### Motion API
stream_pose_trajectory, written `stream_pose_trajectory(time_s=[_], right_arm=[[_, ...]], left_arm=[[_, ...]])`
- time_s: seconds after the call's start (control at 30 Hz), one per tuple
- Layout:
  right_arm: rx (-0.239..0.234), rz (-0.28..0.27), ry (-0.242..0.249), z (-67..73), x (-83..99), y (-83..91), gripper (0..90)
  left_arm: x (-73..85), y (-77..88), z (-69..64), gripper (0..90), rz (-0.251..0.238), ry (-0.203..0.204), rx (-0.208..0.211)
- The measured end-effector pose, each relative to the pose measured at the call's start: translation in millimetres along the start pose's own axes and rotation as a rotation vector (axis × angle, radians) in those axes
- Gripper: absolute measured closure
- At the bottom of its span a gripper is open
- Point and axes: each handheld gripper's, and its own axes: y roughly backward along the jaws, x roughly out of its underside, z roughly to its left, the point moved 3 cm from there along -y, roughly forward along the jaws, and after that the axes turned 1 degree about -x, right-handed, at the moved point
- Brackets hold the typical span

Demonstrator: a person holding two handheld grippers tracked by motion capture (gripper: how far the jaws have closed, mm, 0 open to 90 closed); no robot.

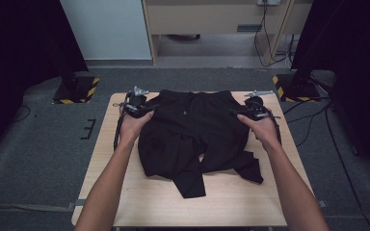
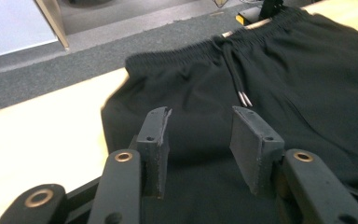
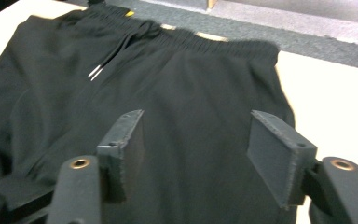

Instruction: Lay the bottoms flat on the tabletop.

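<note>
Black pants [image 1: 192, 130] with an elastic waistband lie spread on the light wooden table [image 1: 125, 192], their legs bunched toward the near edge. My left gripper [image 1: 148, 107] hovers at the garment's far left corner, jaws open over the fabric [image 2: 307, 79] with nothing pinched between them [image 2: 200, 123]. A drawstring [image 2: 235, 70] with pale tips runs down from the waistband just beyond the jaws. At the far right corner my right gripper [image 1: 237, 111] also stands open [image 3: 198, 126] above the cloth [image 3: 191, 70], near the pants' right side edge. The drawstring [image 3: 109, 58] lies farther left there.
Bare table wood shows left, right and in front of the pants. Two stand bases with black-yellow stripes [image 1: 77, 89] [image 1: 289, 86] sit on the grey floor behind the table. Cables [image 1: 313, 120] trail at the right, and a wooden desk [image 1: 212, 19] stands at the back.
</note>
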Motion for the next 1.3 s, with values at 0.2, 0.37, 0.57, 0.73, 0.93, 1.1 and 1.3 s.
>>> stream_pose_trajectory(time_s=[0.2, 0.37, 0.57, 0.73, 0.93, 1.1, 1.3], right_arm=[[-0.015, 0.038, 0.017, 9.6, 29.5, 0.6, 41.7], [-0.014, 0.050, 0.018, 11.2, 44.9, -5.1, 42.3], [-0.027, 0.057, 0.032, 19.4, 60.0, -1.1, 50.4], [-0.018, 0.046, 0.037, 28.0, 75.1, 9.6, 53.4], [-0.036, 0.026, 0.066, 42.2, 95.7, 32.9, 55.8], [-0.047, 0.027, 0.128, 51.3, 107.7, 51.2, 59.3], [-0.063, -0.015, 0.141, 60.6, 119.3, 74.3, 64.6]], left_arm=[[20.9, 9.9, -19.8, 56.7, 0.002, -0.018, 0.025], [42.2, 10.3, -32.6, 56.3, 0.014, -0.033, 0.047], [69.9, 17.7, -40.0, 55.4, 0.023, -0.015, 0.068], [88.9, 30.0, -51.1, 55.4, 0.011, -0.025, 0.088], [110.4, 47.4, -63.8, 53.8, -0.006, -0.025, 0.121], [126.5, 58.3, -73.8, 50.9, -0.017, -0.033, 0.138], [142.1, 70.7, -79.8, 48.7, -0.042, -0.048, 0.152]])
